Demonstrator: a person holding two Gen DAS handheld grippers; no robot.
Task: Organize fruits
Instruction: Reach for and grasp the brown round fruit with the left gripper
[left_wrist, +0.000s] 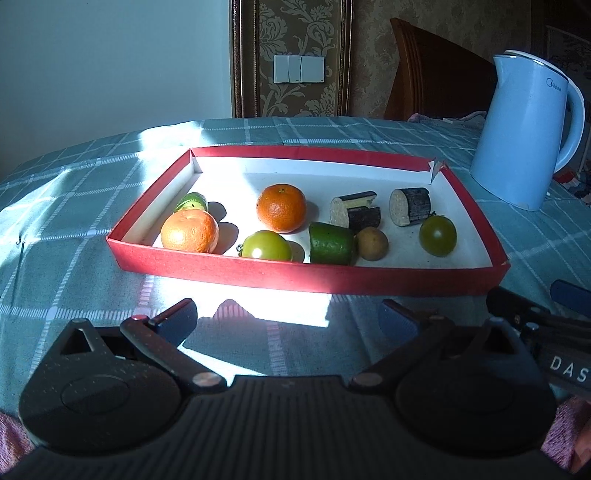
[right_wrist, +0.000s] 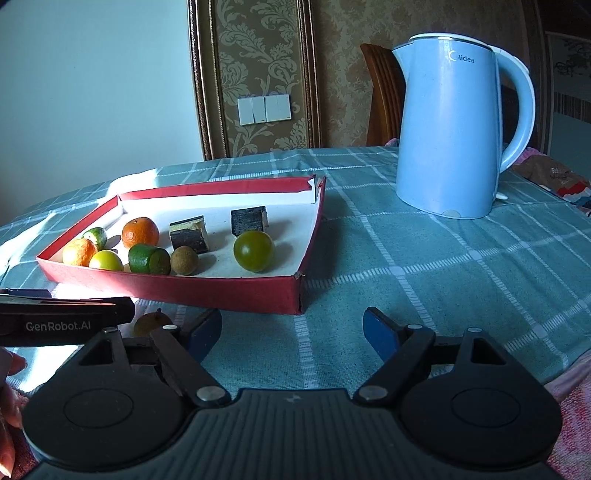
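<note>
A red box lid with a white inside lies on the checked cloth. It holds two oranges, two green tomatoes, a green cucumber chunk, a small green piece, a brown round fruit and two dark cut cylinders. My left gripper is open and empty before the box's near wall. My right gripper is open and empty, near the box's right front corner. A small yellowish fruit lies on the cloth outside the box, left of the right gripper's left finger.
A light blue electric kettle stands on the table to the right of and behind the box. A wooden chair and a patterned wall are behind the table. The left gripper's body shows at the left of the right wrist view.
</note>
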